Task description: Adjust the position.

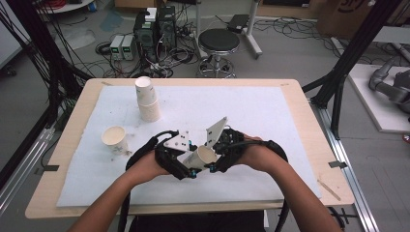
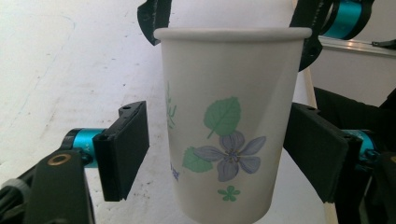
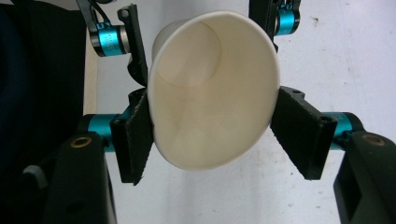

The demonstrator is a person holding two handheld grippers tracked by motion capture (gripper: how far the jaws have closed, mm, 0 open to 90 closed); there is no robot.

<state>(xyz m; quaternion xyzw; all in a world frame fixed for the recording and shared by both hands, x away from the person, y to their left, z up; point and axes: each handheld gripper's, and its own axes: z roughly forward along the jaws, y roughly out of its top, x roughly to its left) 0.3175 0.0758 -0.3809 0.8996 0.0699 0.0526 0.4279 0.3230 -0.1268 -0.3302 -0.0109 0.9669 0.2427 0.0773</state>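
The right gripper [image 3: 212, 135] is clamped on the rim of a paper cup [image 3: 212, 93], squeezing its mouth oval. The left gripper [image 2: 217, 149] has its jaws apart around the same cup [image 2: 229, 126], above the white mat [image 1: 270, 116], near the table's front edge.

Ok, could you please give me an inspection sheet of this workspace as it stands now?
Surface: wooden table covered by a white foam mat.
Job's things: flower-print paper cup held above the mat; stack of paper cups at back left; single paper cup upright at left.
Clutter: thin pale strip near the table's right front corner.
Grippers: right tool squeezes the held cup's rim oval; left tool straddles its body, one jaw apart from it.
Cables: black tool cables trail toward the person.
Surroundings: stool, computer towers, floor wiring.
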